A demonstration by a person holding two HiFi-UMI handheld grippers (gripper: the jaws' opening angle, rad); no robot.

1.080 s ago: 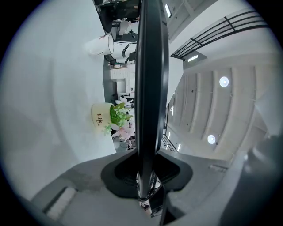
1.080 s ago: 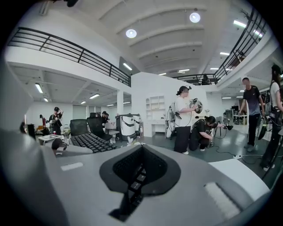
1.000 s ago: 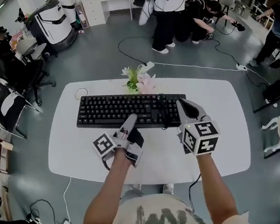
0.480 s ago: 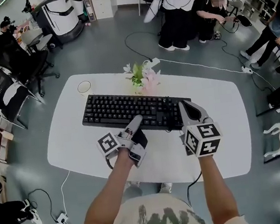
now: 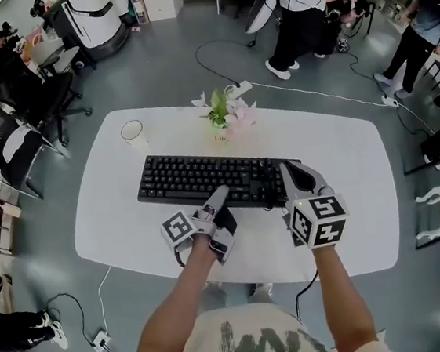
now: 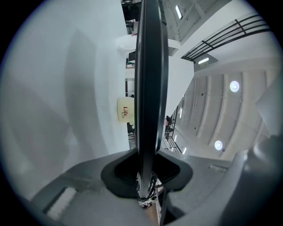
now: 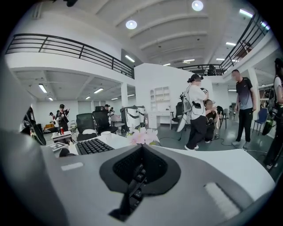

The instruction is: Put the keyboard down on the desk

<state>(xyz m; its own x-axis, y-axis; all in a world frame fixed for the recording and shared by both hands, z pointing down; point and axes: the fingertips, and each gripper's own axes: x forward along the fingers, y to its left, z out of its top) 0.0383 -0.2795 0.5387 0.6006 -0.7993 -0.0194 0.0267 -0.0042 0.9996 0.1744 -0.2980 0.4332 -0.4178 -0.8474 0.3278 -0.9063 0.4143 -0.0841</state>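
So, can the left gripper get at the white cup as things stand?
Probably not: the left gripper is shut on the keyboard at its near edge, and the cup stands beyond the keyboard, far left. It must let go first.

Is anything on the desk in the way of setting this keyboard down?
Nothing visible does. The cup and flowers stand on the desk past the far edge of the keyboard, apart from it; what lies right beneath it is hidden.

Flowers, cup behind keyboard (far edge), open desk rightward
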